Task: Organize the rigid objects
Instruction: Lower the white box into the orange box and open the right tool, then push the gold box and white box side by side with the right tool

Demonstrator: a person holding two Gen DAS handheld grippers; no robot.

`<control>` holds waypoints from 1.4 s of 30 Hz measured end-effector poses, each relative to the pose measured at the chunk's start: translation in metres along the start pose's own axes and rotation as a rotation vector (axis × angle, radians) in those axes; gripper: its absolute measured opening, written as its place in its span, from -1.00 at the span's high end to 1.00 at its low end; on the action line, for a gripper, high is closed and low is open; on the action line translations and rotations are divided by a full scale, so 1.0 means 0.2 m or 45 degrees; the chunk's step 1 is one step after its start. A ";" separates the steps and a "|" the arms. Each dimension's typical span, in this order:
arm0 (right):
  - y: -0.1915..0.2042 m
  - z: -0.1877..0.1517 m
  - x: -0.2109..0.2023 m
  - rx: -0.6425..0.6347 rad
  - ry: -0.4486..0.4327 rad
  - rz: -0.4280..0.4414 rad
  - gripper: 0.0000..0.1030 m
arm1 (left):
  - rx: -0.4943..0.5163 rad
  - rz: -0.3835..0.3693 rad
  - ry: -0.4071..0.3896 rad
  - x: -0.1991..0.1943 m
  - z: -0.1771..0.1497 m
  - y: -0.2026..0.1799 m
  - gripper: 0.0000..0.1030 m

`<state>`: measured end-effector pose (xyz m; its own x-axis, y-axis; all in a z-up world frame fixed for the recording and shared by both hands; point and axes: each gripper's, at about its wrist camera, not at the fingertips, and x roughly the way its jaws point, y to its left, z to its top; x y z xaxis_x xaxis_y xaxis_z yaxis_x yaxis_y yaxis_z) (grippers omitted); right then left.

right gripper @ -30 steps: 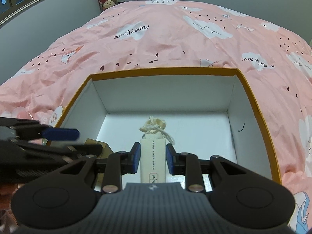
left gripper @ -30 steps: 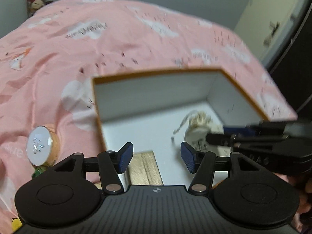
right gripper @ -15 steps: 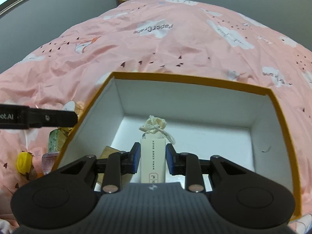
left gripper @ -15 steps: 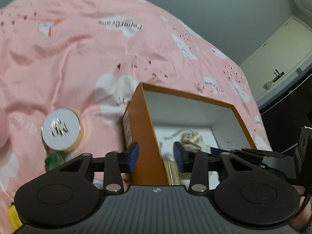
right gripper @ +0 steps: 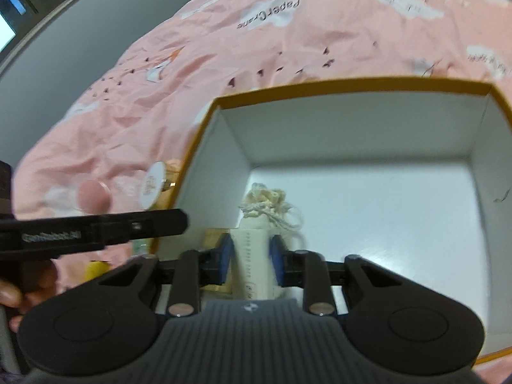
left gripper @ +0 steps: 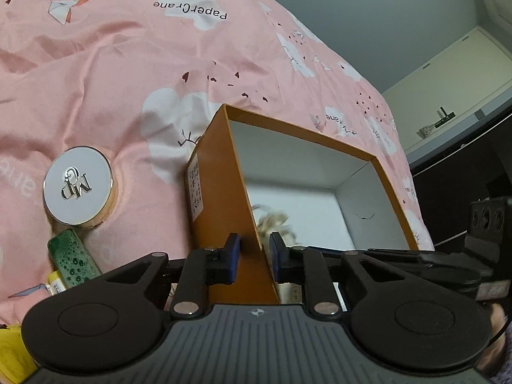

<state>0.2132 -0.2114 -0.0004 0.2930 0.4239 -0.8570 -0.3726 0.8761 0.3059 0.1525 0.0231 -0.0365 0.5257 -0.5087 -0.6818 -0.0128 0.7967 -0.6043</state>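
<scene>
An open orange box (left gripper: 220, 192) with a white inside (right gripper: 368, 198) lies on the pink duvet. My left gripper (left gripper: 254, 256) straddles the box's left wall, one finger outside and one inside, with small gaps to the wall. My right gripper (right gripper: 251, 256) is shut on a white rectangular box (right gripper: 252, 256) and holds it low over the near left part of the orange box. A cream drawstring pouch (right gripper: 267, 204) lies just beyond it. A light wooden block (right gripper: 212, 236) sits at the near left corner inside.
On the duvet left of the box lie a round white compact (left gripper: 78, 185), a green bubble-print packet (left gripper: 73, 257) and something yellow (left gripper: 12, 355). A pink round lid (right gripper: 92, 195) shows further left in the right wrist view. A door and dark furniture stand to the right.
My left gripper has swung out of the box to its left wall, and its fingers have narrowed around that wall. My right gripper, still holding the white box, has tilted; the view has shifted left.
</scene>
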 end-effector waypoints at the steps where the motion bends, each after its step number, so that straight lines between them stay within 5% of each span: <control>1: -0.01 0.01 -0.01 0.017 0.006 0.012 1.00 | -0.007 -0.006 0.003 0.00 0.00 0.00 0.57; 3: -0.03 0.03 0.00 0.071 0.028 0.079 1.00 | -0.011 0.000 0.004 0.01 0.00 0.00 0.57; 7: -0.01 0.04 0.02 -0.008 0.036 -0.056 0.91 | -0.015 -0.003 0.005 0.01 0.01 0.01 0.57; 10: -0.04 0.05 0.02 -0.003 0.037 -0.057 0.87 | -0.029 -0.005 0.011 0.01 0.01 0.01 0.57; 12: -0.05 0.07 0.04 -0.030 0.051 -0.103 0.70 | -0.022 0.004 0.010 0.02 0.01 0.01 0.57; 14: -0.05 0.10 0.06 -0.064 0.073 -0.131 0.12 | -0.016 0.010 0.010 0.02 0.01 0.01 0.57; 15: -0.05 0.12 0.07 -0.080 0.080 -0.145 0.04 | -0.019 0.009 0.011 0.03 0.00 0.01 0.57; 21: 0.00 0.24 0.19 -0.222 0.136 -0.229 0.05 | -0.045 0.002 0.017 0.03 0.01 0.03 0.57; 28: -0.08 0.28 0.38 -0.114 0.317 -0.222 0.05 | -0.052 -0.001 0.029 0.04 0.02 0.04 0.57; 42: -0.01 0.22 0.31 -0.306 0.312 -0.228 0.16 | -0.041 0.004 0.032 0.04 0.02 0.03 0.56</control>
<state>0.2707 -0.1767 -0.0357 0.1644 0.1759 -0.9706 -0.5389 0.8402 0.0610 0.1601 0.0250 -0.0447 0.5042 -0.5146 -0.6935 -0.0422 0.7874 -0.6150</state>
